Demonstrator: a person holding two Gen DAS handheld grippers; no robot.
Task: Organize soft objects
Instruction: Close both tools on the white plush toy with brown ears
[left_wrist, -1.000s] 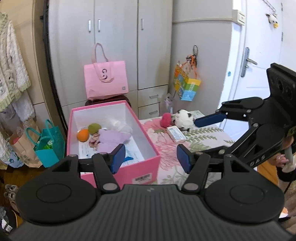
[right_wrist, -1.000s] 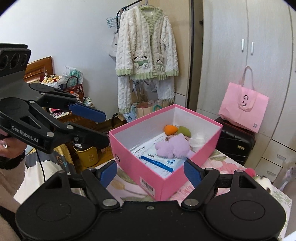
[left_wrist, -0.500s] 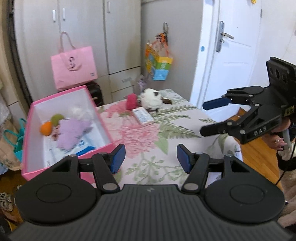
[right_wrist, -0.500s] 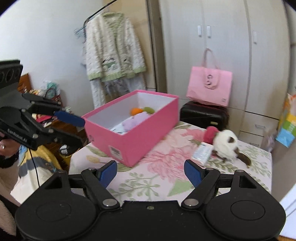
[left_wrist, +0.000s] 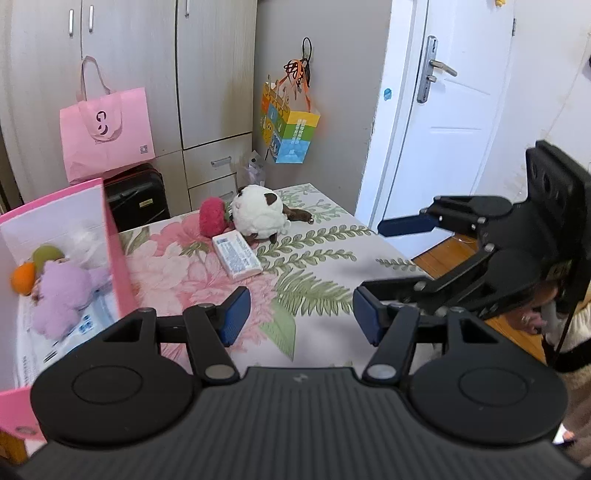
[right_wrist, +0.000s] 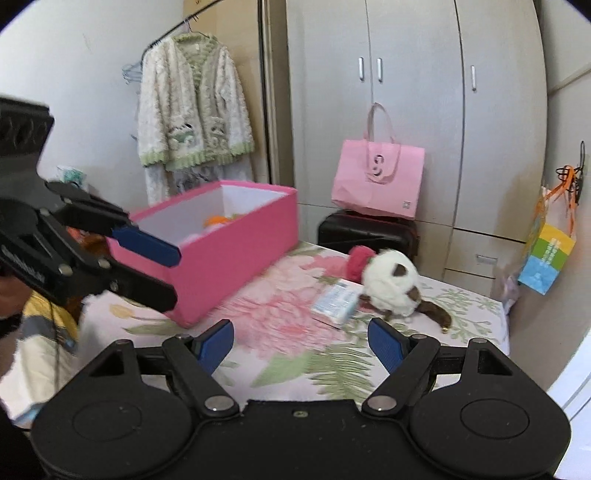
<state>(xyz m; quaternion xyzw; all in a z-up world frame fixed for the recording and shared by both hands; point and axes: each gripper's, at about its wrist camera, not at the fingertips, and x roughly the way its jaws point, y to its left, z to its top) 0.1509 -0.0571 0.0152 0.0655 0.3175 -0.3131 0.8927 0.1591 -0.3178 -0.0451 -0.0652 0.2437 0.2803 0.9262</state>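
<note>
the left gripper (left_wrist: 297, 317), a black two-finger tool with blue pads, hovers above the table with the floral cloth (left_wrist: 317, 266). its jaws stand wide apart and nothing is between them. the right gripper (right_wrist: 301, 341), of the same kind, also hangs over the table with its jaws spread wide and it holds nothing. each gripper appears in the camera of the other one: the right gripper at the right edge of the left wrist view, beside the table corner, and the left gripper at the left edge of the right wrist view, in front of the box.

the open pink cardboard box (left_wrist: 114, 258) stands on the left part of the table. inside it lie a lilac plush toy (left_wrist: 62, 291), a small orange soft ball (left_wrist: 23, 279) and a small green soft ball (left_wrist: 47, 254), on top of some printed paper. the two balls touch each other and are just beside the lilac toy.

on the far side of the table, well apart from the box, lies a white plush animal with brown patches (left_wrist: 258, 218). a red fluffy plush ball (left_wrist: 211, 220) is touching its left side. a white flat packet with blue print (left_wrist: 236, 256) lies just in front of them, and its far end is against the white plush.

behind the table a pink paper bag (left_wrist: 105, 131) stands on a black suitcase (left_wrist: 138, 199), before grey wardrobe doors (left_wrist: 214, 66).
</note>
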